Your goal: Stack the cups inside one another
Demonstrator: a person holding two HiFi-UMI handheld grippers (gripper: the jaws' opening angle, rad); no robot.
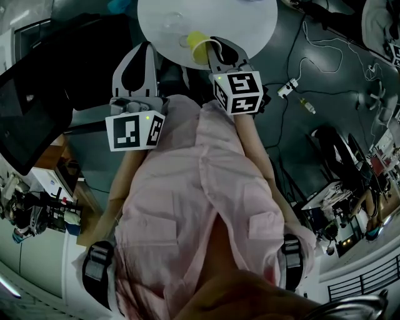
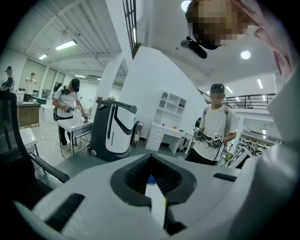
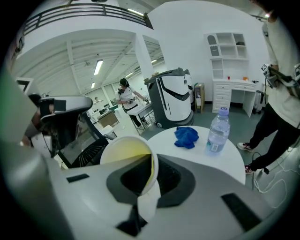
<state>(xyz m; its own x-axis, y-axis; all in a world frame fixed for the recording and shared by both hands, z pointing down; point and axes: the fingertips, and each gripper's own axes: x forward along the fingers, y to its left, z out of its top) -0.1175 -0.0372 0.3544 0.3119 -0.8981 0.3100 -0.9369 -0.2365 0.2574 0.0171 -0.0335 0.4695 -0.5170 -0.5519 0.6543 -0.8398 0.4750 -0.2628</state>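
A yellow-lined cup (image 1: 200, 50) is held by the right tongs (image 1: 209, 45) at the near edge of the round white worktop (image 1: 250, 19). In the right gripper view the cup (image 3: 124, 152) is seen tipped on its side, its mouth turned up and to the left. Its wall is pinched at the rim by the right tongs (image 3: 151, 178), with one jaw inside and one outside. The inside of the cup is yellow and nothing is seen in it; the outside is white. Whether the cup touches the worktop cannot be told.

The left tongs (image 1: 149, 47) are held just beside the worktop's edge, to the left of the cup. In the left gripper view the left tongs (image 2: 152, 187) are drawn almost together, with only a thin slit left, and nothing is gripped.

Farther back on the worktop (image 3: 192, 157) a clear plastic bottle (image 3: 218, 131) with a pale cap is stood upright. What it holds cannot be made out. A crumpled blue cloth (image 3: 186, 137) is laid just beside it, to its left.
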